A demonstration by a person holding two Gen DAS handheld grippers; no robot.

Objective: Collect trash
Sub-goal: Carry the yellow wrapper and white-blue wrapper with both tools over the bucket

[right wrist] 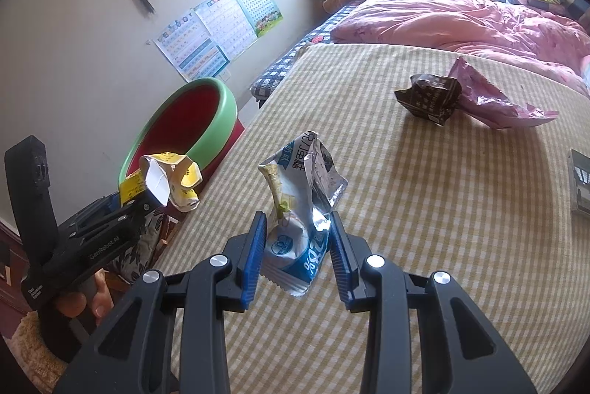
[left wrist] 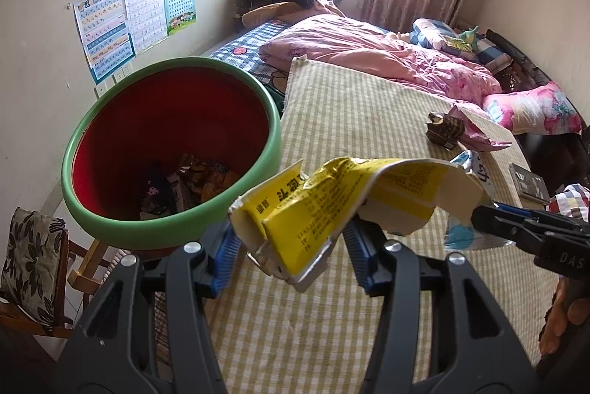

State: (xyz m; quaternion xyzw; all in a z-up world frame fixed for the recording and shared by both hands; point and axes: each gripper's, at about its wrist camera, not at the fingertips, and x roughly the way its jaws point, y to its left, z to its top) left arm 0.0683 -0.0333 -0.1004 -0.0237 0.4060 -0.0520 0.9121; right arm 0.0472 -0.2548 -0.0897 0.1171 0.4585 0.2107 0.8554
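Note:
My left gripper [left wrist: 291,242] is shut on a crumpled yellow carton [left wrist: 332,198], held in the air just right of the red bin with a green rim [left wrist: 173,150]; the bin holds several wrappers. The carton [right wrist: 173,180] and bin [right wrist: 184,121] also show in the right wrist view. My right gripper [right wrist: 297,253] is shut on a blue-and-white foil wrapper [right wrist: 302,198], held upright over the checked mat [right wrist: 442,246]. A dark crumpled wrapper [right wrist: 427,97] and a pink bag [right wrist: 486,99] lie farther back on the mat.
A pink quilt [left wrist: 368,51] and pillows cover the far part of the bed. A flat grey box [right wrist: 580,183] lies at the mat's right edge. A wooden chair with a patterned cushion [left wrist: 33,261] stands below the bin. Posters hang on the left wall.

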